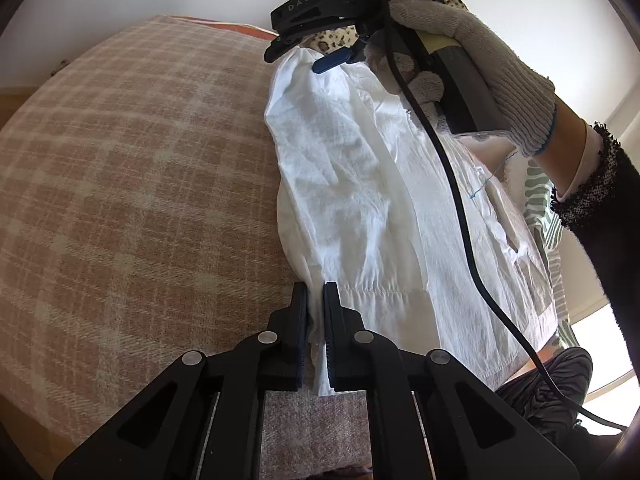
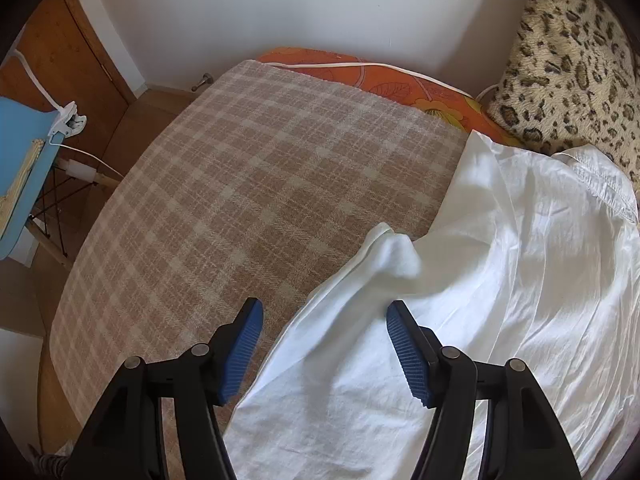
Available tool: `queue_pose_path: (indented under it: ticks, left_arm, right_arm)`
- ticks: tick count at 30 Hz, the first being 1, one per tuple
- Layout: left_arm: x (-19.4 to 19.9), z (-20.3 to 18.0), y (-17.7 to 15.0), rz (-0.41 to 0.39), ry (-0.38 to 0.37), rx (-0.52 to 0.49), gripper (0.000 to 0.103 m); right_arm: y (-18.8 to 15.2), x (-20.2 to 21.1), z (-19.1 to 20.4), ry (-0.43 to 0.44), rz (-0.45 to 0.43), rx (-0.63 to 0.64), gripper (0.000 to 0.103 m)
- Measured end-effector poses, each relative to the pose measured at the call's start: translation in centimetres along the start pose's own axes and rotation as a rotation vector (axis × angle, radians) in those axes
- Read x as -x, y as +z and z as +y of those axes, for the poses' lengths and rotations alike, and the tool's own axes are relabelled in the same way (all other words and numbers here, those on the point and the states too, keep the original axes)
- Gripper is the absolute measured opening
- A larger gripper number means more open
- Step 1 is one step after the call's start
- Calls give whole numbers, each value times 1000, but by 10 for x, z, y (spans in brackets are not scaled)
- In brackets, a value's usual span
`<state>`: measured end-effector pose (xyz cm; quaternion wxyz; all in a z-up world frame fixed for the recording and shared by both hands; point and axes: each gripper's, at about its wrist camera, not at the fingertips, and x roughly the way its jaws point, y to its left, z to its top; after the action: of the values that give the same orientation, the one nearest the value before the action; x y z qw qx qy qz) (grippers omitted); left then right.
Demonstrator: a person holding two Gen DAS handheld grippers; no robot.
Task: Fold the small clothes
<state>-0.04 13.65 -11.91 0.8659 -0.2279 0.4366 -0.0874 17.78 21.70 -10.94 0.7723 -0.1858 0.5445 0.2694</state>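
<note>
A white garment [image 1: 360,200] lies crumpled along the right side of the plaid blanket [image 1: 140,180]. My left gripper [image 1: 316,304] is shut on the garment's near edge, with a strip of white cloth pinched between its black fingers. At the garment's far end hovers my right gripper [image 1: 308,58], held by a gloved hand [image 1: 480,60], its blue pads apart. In the right wrist view that right gripper [image 2: 324,312] stands open over the white garment [image 2: 460,300]; a raised fold lies between the fingers, and the pads do not press it.
A leopard-print pillow [image 2: 572,72] and an orange floral sheet [image 2: 380,76] lie at the far end. A blue chair [image 2: 28,168] stands off the bed's left side. A black cable [image 1: 452,184] hangs across the garment. A striped cloth [image 1: 548,220] lies to the right.
</note>
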Motion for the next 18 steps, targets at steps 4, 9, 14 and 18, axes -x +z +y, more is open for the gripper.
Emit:
queue_pose_path:
  ticks: [4,9,14,18]
  left_arm:
    - [1,-11,0,-7,-17,-37,5]
    - [0,-28,-2,-14,-30,-89,5]
    - [-2,-40,-3,-17,-37,-122,5]
    - [-4,-50,-3,-18,-43,-149,5]
  right_arm:
    - [11,-20,2,-79,33,-6,64]
    - [18,-30,1,-102,45,-15,56]
    - [17,-33,-6,-132,49,-29,22]
    - [11,-23,-23,-58,27,-57,5]
